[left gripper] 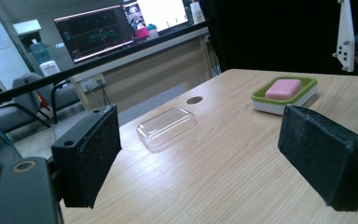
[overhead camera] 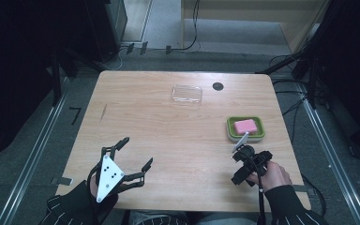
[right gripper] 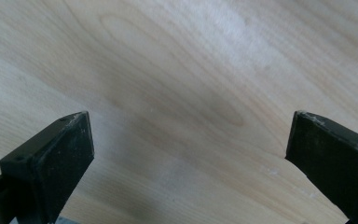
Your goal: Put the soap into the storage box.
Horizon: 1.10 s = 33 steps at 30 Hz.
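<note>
- Wooden table [overhead camera: 178,140], light grain, rounded corners; a small dark round hole [overhead camera: 218,86] sits close to the far edge, right of centre.
- Clear plastic lid [overhead camera: 187,93]: lies flat near the far edge, just left of the hole, apart from everything else. In the left gripper view the lid [left gripper: 166,127] shows between the two jaws, farther off, with nothing in it.
- Green tray [overhead camera: 258,132] with a white base: near the right edge, about mid-depth. A pink block of soap [overhead camera: 245,126] rests inside it. The left gripper view shows the tray [left gripper: 307,86] and soap [left gripper: 284,88] up right, beyond the right-hand jaw.
- Left gripper [overhead camera: 136,154]: over the near-left part of the table, held in a gloved hand [overhead camera: 93,185]; jaws spread wide, nothing between them. It is well apart from the lid and the tray.
- Right gripper [right gripper: 186,154]: jaws spread wide over bare wood, holding nothing. In the high view the right gripper [overhead camera: 242,166] is near the near-right corner, just in front of the tray, tilted steeply down; its jaws are hard to make out there.
- Right hand [overhead camera: 274,176] grips it from the near side, dark striped sleeve [overhead camera: 290,208] behind.
</note>
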Each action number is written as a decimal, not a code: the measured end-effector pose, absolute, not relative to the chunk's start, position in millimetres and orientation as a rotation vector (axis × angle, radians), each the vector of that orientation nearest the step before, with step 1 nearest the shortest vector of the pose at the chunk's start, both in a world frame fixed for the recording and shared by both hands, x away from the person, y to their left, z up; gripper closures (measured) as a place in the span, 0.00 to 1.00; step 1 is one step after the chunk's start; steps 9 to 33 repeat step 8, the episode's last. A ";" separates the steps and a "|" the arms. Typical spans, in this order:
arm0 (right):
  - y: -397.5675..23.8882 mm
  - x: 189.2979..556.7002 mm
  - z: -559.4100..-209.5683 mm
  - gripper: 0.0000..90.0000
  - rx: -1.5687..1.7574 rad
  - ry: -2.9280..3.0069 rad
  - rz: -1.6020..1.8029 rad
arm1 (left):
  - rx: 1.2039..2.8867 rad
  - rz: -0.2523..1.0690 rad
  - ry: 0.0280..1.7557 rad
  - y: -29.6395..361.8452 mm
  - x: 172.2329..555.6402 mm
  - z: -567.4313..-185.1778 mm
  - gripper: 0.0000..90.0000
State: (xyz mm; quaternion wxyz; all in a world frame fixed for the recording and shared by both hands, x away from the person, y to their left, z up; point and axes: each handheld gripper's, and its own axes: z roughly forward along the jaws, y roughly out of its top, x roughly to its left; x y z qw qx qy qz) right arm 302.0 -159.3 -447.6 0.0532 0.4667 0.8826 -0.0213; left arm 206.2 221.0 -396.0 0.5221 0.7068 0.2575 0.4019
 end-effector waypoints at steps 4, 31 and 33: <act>-161.9 297.4 -449.5 0.01 1.424 2.686 -0.062 | 1.691 0.962 0.618 221.1 206.3 -396.0 0.15; -163.6 289.1 -457.8 0.01 1.421 2.707 -0.092 | 1.693 0.963 0.615 220.7 206.7 -396.3 0.15; -163.6 289.1 -457.8 0.01 1.421 2.707 -0.092 | 1.693 0.963 0.615 220.7 206.7 -396.3 0.15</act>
